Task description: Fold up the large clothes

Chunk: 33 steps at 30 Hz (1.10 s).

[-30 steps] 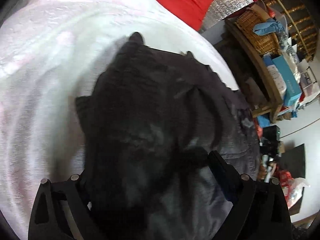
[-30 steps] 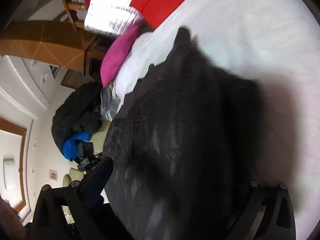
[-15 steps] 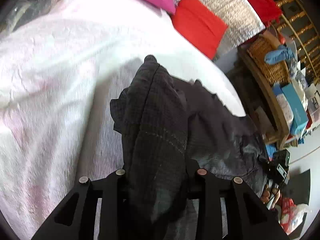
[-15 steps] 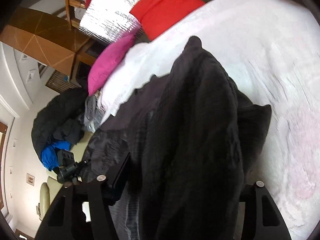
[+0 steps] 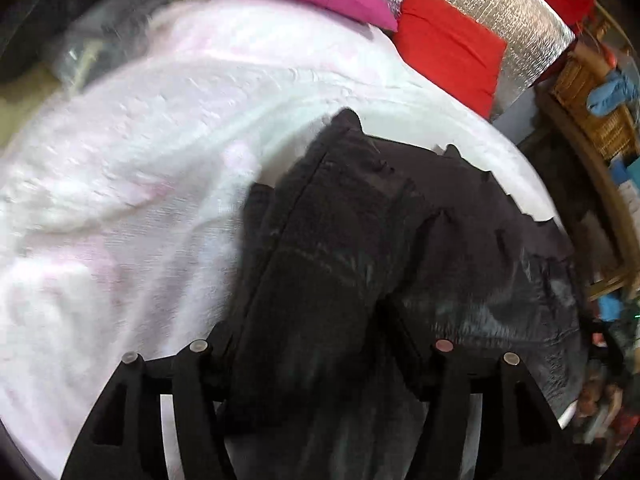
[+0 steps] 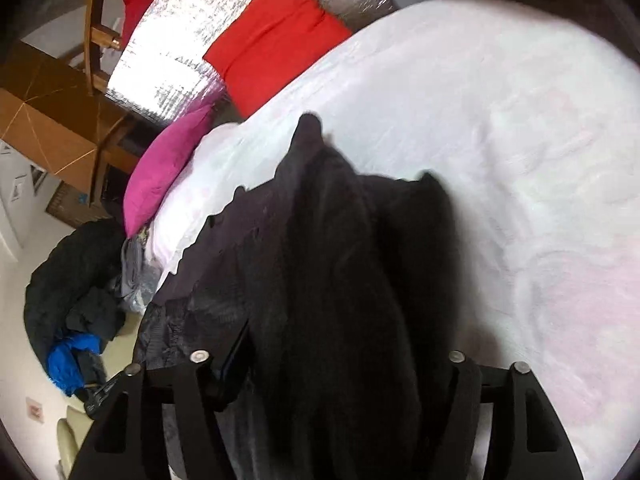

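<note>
Gripping dark garment [image 5: 340, 264] w/ both: left gripper [image 5: 308, 344] and right gripper [image 6: 344, 344] jaws are just widening, partly open, bunched cloth still between. Garment's lying mid-bed on the white sheet [image 5: 120, 200]. Mid-fold prob; next needs carrying the fold over flat.

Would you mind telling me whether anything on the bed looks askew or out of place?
The dark checked garment lies bunched in a thick ridge on the white bedspread rather than flat, and one side spills over the bed's edge. Nothing looks damaged.

Dark garment [image 5: 340, 280] — motion-blurred, lower end cut off below
</note>
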### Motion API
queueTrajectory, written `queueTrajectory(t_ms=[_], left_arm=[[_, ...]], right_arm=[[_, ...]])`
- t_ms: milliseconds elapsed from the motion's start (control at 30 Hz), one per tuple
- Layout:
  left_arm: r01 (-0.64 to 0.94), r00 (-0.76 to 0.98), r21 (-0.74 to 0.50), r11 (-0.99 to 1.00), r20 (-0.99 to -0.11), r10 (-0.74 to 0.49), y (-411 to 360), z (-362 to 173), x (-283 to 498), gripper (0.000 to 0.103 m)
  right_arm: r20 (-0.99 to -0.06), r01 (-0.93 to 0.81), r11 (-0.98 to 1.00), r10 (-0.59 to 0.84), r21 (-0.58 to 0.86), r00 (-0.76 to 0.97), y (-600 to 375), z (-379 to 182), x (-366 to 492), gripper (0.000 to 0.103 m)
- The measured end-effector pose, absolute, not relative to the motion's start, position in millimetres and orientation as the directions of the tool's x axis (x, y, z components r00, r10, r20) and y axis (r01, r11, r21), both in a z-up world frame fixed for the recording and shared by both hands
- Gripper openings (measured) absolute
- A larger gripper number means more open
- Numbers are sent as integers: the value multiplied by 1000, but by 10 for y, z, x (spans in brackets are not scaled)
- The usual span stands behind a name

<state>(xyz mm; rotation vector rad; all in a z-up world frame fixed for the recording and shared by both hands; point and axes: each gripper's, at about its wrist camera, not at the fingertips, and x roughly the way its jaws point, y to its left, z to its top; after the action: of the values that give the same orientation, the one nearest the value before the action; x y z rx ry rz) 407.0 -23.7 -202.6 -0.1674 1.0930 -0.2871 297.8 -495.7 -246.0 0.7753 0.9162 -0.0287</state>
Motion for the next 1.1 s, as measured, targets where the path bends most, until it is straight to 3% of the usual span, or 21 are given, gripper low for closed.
queueTrajectory(t_ms=[133, 233, 333, 433, 700, 833, 967, 1100], left_arm=[[97, 600, -74, 993, -791, -117, -93, -1692, 3589, 76], [55, 702, 14, 998, -711, -28, -87, -1478, 3272, 78], [106, 740, 39, 994, -670, -52, -217, -1415, 3072, 79], [171, 703, 59, 983, -707, -80, -406, -1535, 3004, 79], [200, 600, 197, 960, -799, 39, -672, -1948, 3155, 79], [209, 636, 241, 948, -770, 55, -724, -1889, 3067, 79], [218, 652, 275, 936, -755, 70, -795, -1892, 3032, 79], [226, 670, 316, 922, -737, 89, -857, -1925, 3033, 79]], right_arm=[[-747, 392, 810, 83, 437, 660, -4918, -2099, 2599, 77], [-694, 384, 860, -49, 337, 719, -4760, -1821, 2317, 78], [-621, 292, 880, 4, 374, 784, -4576, -1671, 2138, 78], [-630, 227, 888, 86, 399, 772, -4373, -1693, 2156, 78], [-822, 248, 911, 146, 328, 550, -4208, -2213, 2392, 77], [-755, 214, 911, 143, 354, 640, -4215, -1941, 2388, 77], [-689, 260, 903, 53, 342, 723, -4377, -1718, 2575, 77], [-678, 237, 865, 149, 442, 720, -4551, -1816, 2962, 77]])
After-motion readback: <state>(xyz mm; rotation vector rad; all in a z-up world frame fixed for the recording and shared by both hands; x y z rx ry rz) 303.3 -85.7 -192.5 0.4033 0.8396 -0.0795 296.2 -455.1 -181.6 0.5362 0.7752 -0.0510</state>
